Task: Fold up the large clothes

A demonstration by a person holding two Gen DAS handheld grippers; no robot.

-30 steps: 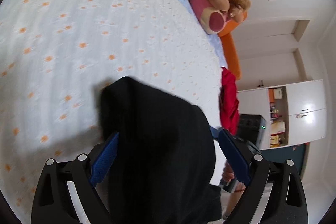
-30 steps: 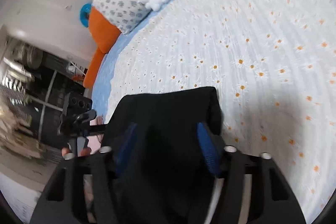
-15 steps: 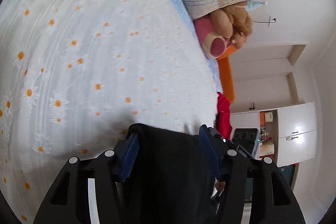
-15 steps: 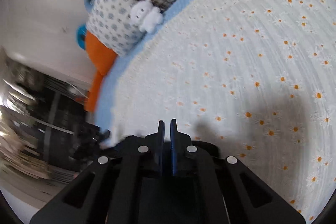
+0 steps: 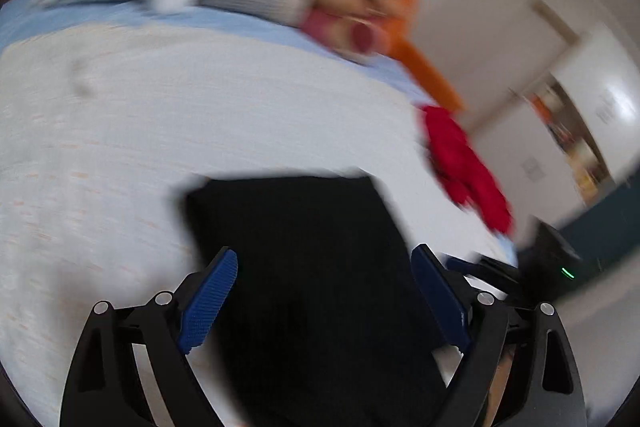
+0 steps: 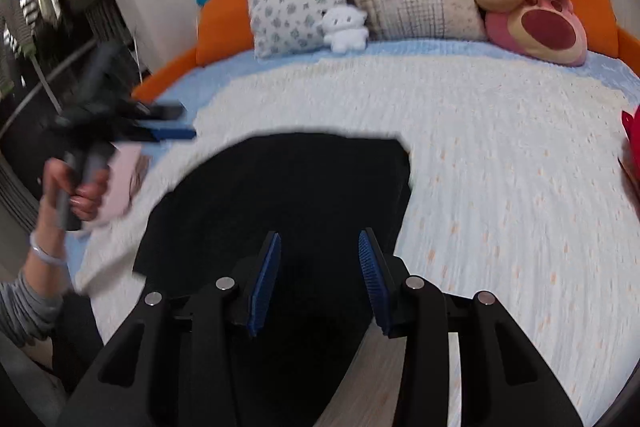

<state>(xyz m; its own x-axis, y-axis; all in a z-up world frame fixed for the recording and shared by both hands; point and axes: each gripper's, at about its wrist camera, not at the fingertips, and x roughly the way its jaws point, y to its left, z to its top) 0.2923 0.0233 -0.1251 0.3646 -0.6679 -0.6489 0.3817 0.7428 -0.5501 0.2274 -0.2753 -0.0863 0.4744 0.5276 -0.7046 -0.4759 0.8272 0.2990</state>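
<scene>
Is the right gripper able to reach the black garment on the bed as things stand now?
Probably yes. The right gripper points straight at the black garment, which lies flat on the bedspread. Its jaws are opening with nothing between them, and nothing blocks the way. The left gripper is also off the cloth.

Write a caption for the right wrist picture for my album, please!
Right gripper, jaws opening, empty above a folded black garment on the daisy-print white bedspread.
</scene>
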